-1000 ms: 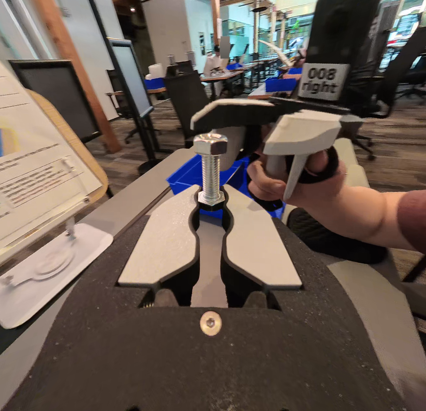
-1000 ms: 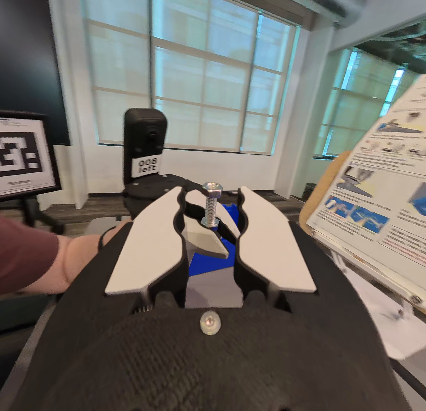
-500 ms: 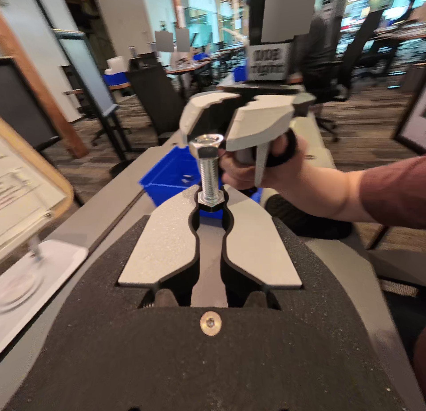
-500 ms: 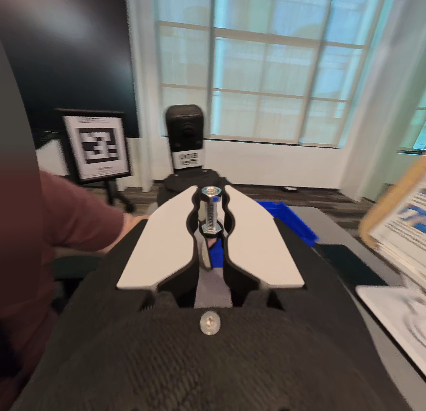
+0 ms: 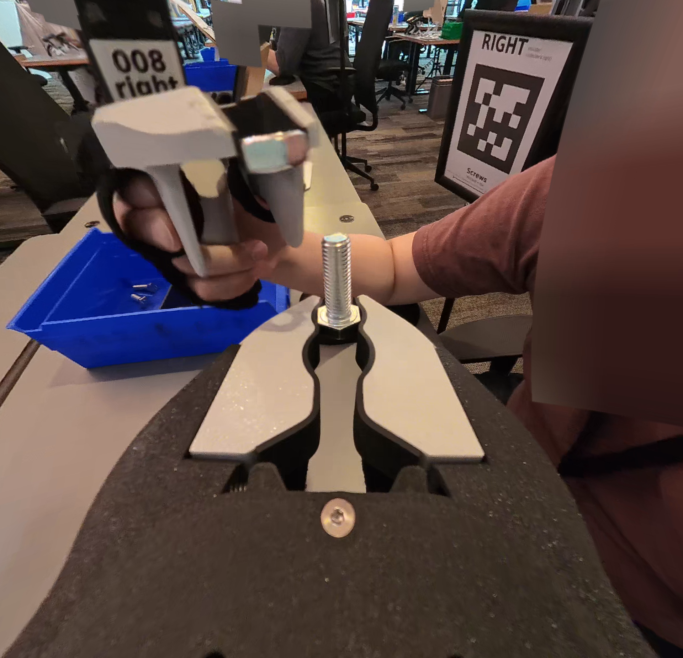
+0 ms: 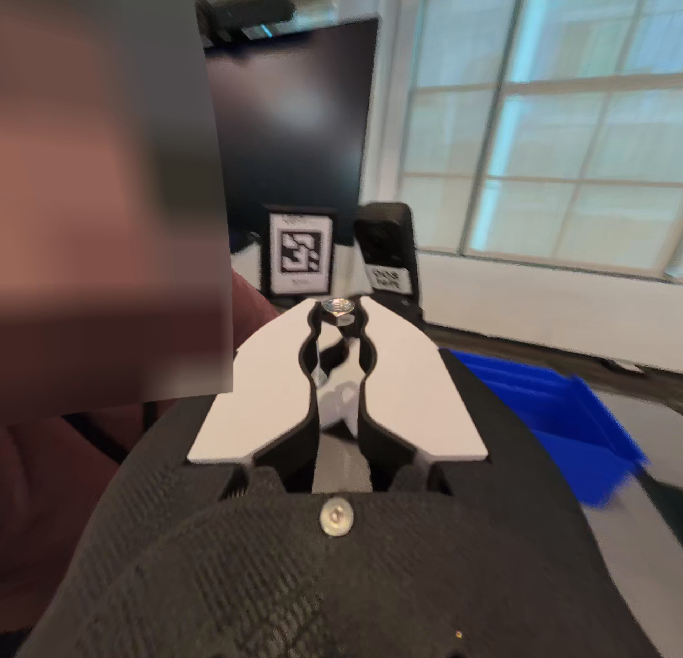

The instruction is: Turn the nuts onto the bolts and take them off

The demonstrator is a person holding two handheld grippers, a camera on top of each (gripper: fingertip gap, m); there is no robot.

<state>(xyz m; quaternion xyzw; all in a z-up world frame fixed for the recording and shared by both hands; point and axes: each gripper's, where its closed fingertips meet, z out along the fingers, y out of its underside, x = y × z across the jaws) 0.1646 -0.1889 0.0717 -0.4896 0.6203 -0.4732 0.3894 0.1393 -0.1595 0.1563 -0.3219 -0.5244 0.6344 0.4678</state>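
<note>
In the left wrist view my left gripper [image 5: 337,308] is shut on the hex head of a silver bolt [image 5: 335,271]. The bolt stands upright with its bare threaded end on top. My right gripper [image 5: 269,123] is up and to the left of the bolt's tip, apart from it, shut on a silver hex nut [image 5: 275,152]. In the blurred right wrist view the right gripper [image 6: 337,302] pinches the nut [image 6: 335,311] at its fingertips. The left gripper's black camera body [image 6: 388,248] stands behind it.
A blue bin [image 5: 111,330] with a few small screws [image 5: 142,293] sits on the grey table [image 5: 74,437] to the left, and shows in the right wrist view [image 6: 554,400]. A framed marker sign [image 5: 499,104] stands at the right. The person's arm [image 5: 462,241] crosses behind the bolt. One gripper's finger ends stand about 9 cm off the other's.
The right gripper closed on the nut at the top of the bolt and has come away up and to the left with it. The bolt's threaded end is now bare.
</note>
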